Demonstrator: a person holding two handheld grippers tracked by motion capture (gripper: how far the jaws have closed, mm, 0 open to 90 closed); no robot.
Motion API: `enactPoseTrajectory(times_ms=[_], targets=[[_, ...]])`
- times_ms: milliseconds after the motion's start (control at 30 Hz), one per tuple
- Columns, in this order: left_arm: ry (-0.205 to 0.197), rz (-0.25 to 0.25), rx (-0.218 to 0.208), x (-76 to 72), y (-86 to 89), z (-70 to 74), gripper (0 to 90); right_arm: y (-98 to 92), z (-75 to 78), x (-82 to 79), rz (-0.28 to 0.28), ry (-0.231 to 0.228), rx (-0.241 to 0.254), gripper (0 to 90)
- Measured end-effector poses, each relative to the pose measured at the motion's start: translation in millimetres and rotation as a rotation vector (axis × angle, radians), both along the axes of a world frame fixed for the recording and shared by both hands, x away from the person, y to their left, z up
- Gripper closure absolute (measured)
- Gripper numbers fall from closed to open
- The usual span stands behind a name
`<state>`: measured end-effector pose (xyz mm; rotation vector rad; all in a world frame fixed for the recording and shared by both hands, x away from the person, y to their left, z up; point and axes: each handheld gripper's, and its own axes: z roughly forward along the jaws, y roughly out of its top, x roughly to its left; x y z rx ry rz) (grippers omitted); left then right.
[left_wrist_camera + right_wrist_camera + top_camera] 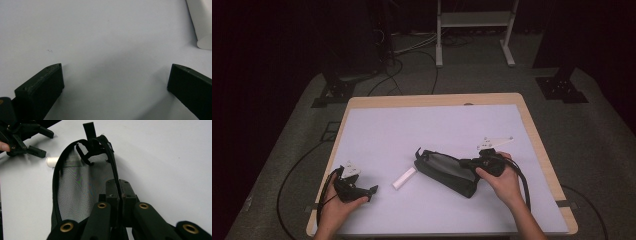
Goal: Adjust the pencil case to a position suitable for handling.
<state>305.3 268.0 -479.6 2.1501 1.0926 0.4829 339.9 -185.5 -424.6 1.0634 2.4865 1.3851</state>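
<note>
we see a black pouch (447, 173) with a grey, fine-woven mesh side that shows a faint rainbow shimmer, edged by a black zip. beside it lies a plain white tube (404, 178). the table (432, 100) has a pale wood rim under a light lavender-white sheet (432, 135), unpatterned. both the left gripper (373, 190) and the right gripper (119, 192) are black, the right with brass-coloured rivets.

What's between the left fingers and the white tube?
Nothing visible. The left gripper is open over bare mat; the tube lies just beyond it, beside the pouch whose edge the right gripper pinches.
</note>
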Motion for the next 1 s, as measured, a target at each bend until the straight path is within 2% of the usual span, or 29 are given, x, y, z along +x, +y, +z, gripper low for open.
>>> enactPoseTrajectory(times_ms=[300,667,1000], targets=[[0.000,0.000,0.000,0.0,0.0,0.0,0.0,-0.4,-2.3,-0.5,0.003,-0.001,-0.033,79.2],[0.000,0.000,0.000,0.0,0.0,0.0,0.0,-6.0,4.6,-5.1,-0.003,-0.025,-0.022,64.4],[0.000,0.000,0.000,0.0,0.0,0.0,0.0,-13.4,17.0,-10.3,-0.032,-0.057,-0.010,55.6]])
